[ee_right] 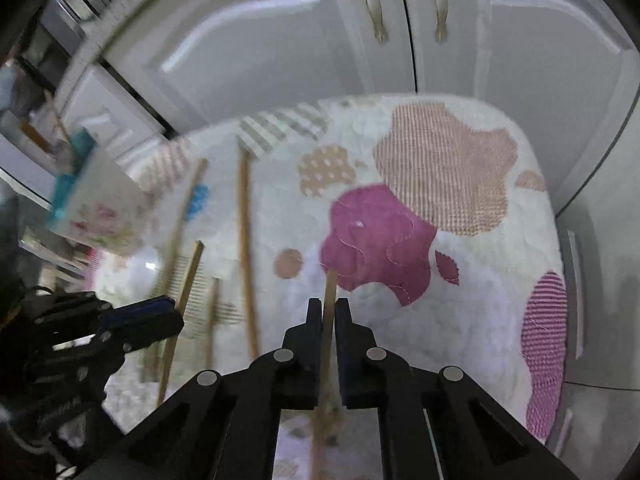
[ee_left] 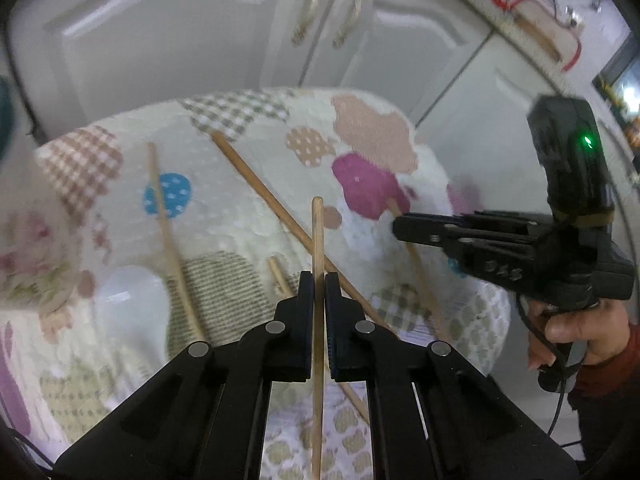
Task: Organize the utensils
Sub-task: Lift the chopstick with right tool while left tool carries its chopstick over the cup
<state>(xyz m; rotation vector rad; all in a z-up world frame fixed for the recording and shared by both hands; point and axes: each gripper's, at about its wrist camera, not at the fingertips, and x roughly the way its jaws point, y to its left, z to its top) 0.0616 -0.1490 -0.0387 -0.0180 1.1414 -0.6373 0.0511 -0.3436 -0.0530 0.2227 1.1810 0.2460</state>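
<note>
The left gripper (ee_left: 319, 280) pinches one chopstick (ee_left: 317, 240) upright between its fingers. The right gripper (ee_right: 329, 308) pinches a second chopstick (ee_right: 330, 292). More chopsticks (ee_left: 256, 184) lie loose and crossed on the patterned quilt (ee_left: 248, 220). A floral cup (ee_right: 106, 210) stands at the quilt's left edge; its contents cannot be told.

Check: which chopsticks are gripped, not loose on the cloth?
Two: one clamped in the left gripper, one in the right gripper. The others lie loose on the patchwork cloth.
</note>
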